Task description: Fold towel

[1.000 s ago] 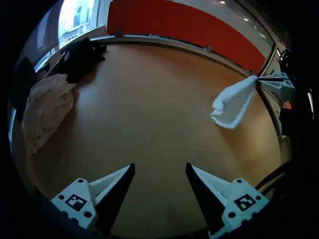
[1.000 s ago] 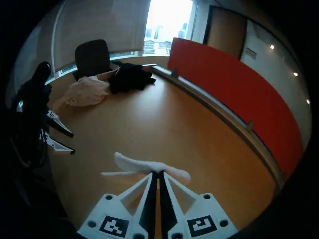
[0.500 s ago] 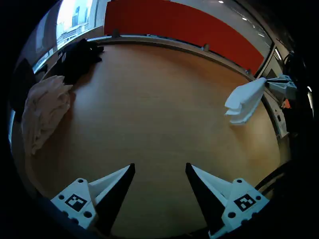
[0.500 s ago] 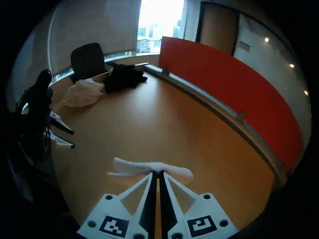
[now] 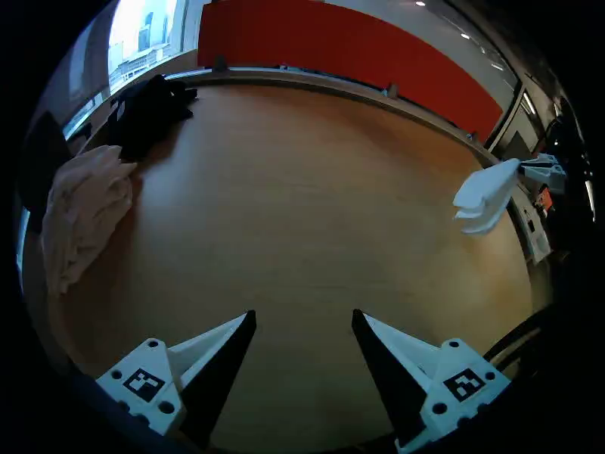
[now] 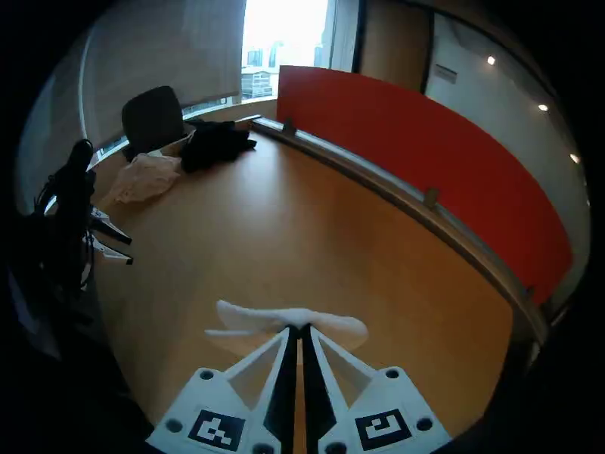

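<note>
In the left gripper view my left claw (image 5: 302,333) is spread wide and empty, low over the bare counter (image 5: 302,189). The towel (image 5: 485,197) hangs bunched far off to one side near the counter's edge. It seems lifted clear of the wood and is pinched at its top by my right claw (image 5: 528,166). A beige cloth (image 5: 79,216) and a black cloth (image 5: 147,110) lie well apart from it at the other end. I would keep the fold away from them.

In the right gripper view my right claw is clenched on the towel, fingers pressed together, with white cloth spilling out to both sides just past the tips. The hold looks to be on a gathered bunch rather than a clean corner.

To do this step well, I judge I should carry the towel over the open middle of the counter. I would lower it slowly so it drapes flat, then bring my free left claw to a loose corner. The two claws can pull it square before any fold.
</note>
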